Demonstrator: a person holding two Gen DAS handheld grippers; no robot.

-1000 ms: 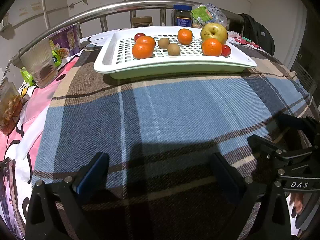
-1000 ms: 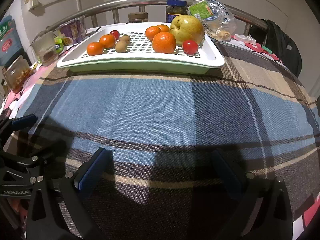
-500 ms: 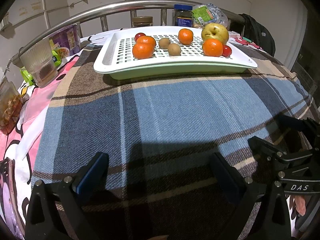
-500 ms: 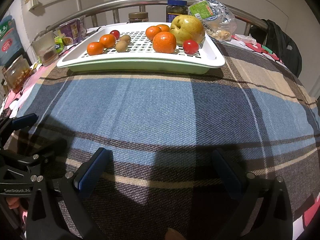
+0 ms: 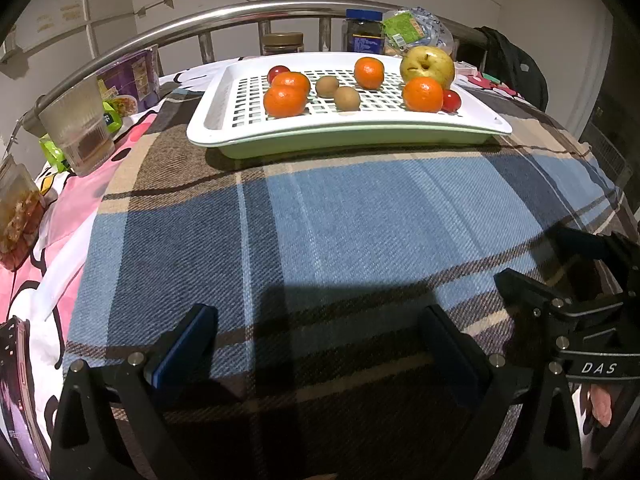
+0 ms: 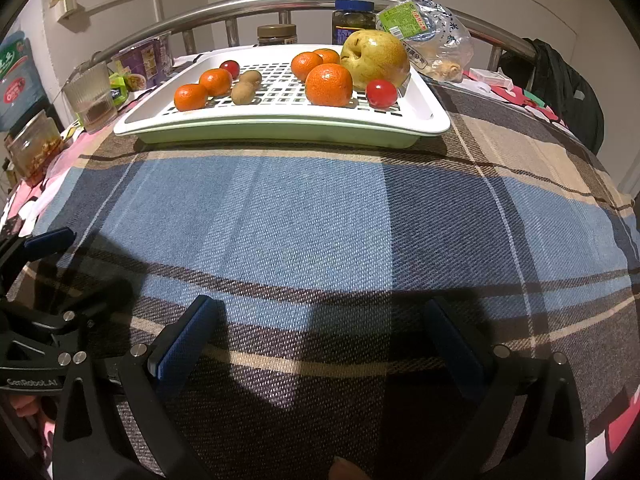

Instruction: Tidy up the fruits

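Note:
A white slotted tray sits at the far side of the plaid cloth. It holds several oranges, two brown kiwis, a yellow pear and small red tomatoes. My left gripper is open low over the near cloth, nothing between its fingers. My right gripper is open too and empty. Each gripper shows at the edge of the other's view.
Behind the tray stand jars and a plastic bag of food along a steel rail. A ribbed glass, a purple cup and a food container sit left. A dark bag hangs far right.

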